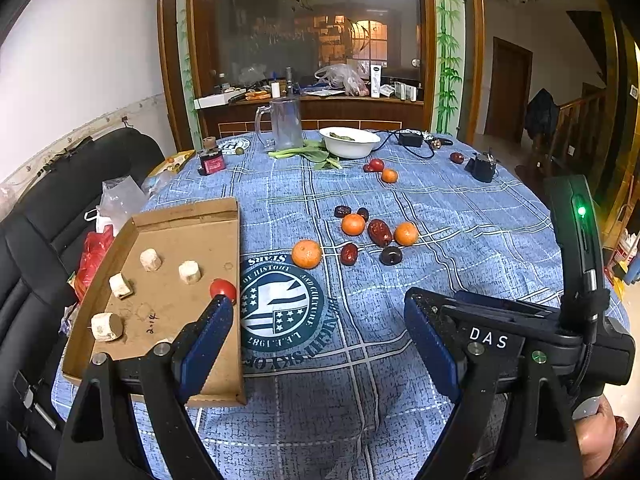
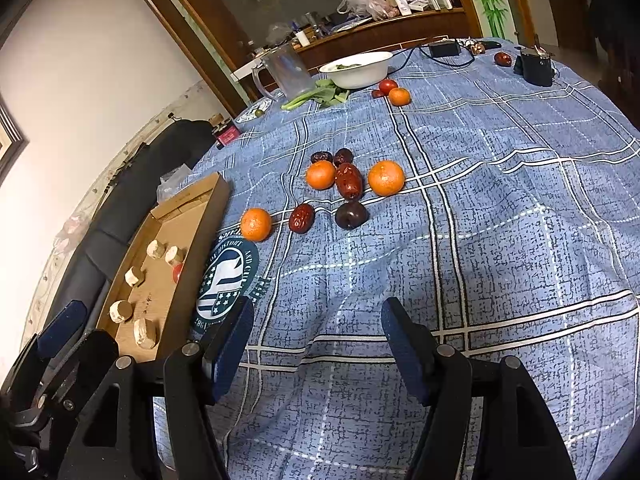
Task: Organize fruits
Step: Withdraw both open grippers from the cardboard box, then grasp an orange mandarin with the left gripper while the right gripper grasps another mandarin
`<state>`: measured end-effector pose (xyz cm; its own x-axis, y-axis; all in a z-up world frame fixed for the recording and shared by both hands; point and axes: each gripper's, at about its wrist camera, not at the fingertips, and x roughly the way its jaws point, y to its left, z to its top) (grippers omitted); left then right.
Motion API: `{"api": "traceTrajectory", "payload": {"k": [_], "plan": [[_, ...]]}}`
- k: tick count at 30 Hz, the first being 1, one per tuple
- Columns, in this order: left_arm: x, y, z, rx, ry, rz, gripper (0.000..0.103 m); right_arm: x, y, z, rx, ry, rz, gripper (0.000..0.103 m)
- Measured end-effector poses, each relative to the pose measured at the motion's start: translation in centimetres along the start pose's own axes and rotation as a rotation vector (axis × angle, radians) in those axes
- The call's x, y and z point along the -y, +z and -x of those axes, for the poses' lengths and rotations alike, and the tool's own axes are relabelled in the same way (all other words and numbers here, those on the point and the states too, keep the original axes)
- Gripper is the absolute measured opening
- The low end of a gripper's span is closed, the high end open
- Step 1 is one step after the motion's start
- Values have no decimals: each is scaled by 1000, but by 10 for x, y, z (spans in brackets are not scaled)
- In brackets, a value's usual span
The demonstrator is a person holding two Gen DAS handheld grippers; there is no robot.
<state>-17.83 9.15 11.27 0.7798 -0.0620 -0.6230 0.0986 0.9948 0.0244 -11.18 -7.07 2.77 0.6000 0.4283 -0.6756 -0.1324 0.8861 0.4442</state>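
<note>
On the blue checked cloth lies a cluster of fruit: three oranges [image 1: 306,254] [image 1: 353,224] [image 1: 406,233], several red dates [image 1: 379,232] and a dark plum [image 1: 391,256]. The right wrist view shows the same cluster, with an orange [image 2: 256,224], a date [image 2: 349,181] and the plum [image 2: 351,215]. A cardboard tray [image 1: 180,216] at the left holds several pale chunks and a red tomato [image 1: 223,289]. My left gripper [image 1: 316,300] is open over the cloth beside the tray, its left fingertip just short of the tomato. My right gripper [image 2: 316,312] is open above bare cloth, short of the fruit.
Farther back stand a white bowl [image 1: 349,142], a glass mug [image 1: 285,123], leafy greens [image 1: 316,155], another orange [image 1: 389,175] with a tomato [image 1: 376,164], a black charger and cable [image 1: 411,139] and a small red jar [image 1: 211,160]. A black chair [image 1: 60,216] borders the table's left edge.
</note>
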Motion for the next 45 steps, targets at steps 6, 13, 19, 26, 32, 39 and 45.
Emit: {"api": "traceTrajectory", "payload": {"k": [6, 13, 19, 26, 32, 39, 45], "plan": [[-5, -2, -8, -37, -41, 31, 87, 1, -1, -2, -5, -4, 0, 71], [-20, -9, -37, -122, -68, 105, 87, 20, 3, -10, -20, -29, -38, 70], [-30, -14, -63, -183, -84, 142, 87, 35, 23, -21, -31, -74, -49, 70], [-45, 2, -91, -202, -114, 163, 87, 42, 63, -49, -49, -147, 8, 70], [-44, 42, -134, -214, -91, 89, 87, 52, 96, -78, -60, -203, 36, 70], [-36, 52, -199, -387, -107, 51, 68, 55, 104, -95, -55, -185, 76, 70], [-24, 44, -221, -412, -75, 3, 68, 41, 100, -103, -47, -213, 170, 70]]}}
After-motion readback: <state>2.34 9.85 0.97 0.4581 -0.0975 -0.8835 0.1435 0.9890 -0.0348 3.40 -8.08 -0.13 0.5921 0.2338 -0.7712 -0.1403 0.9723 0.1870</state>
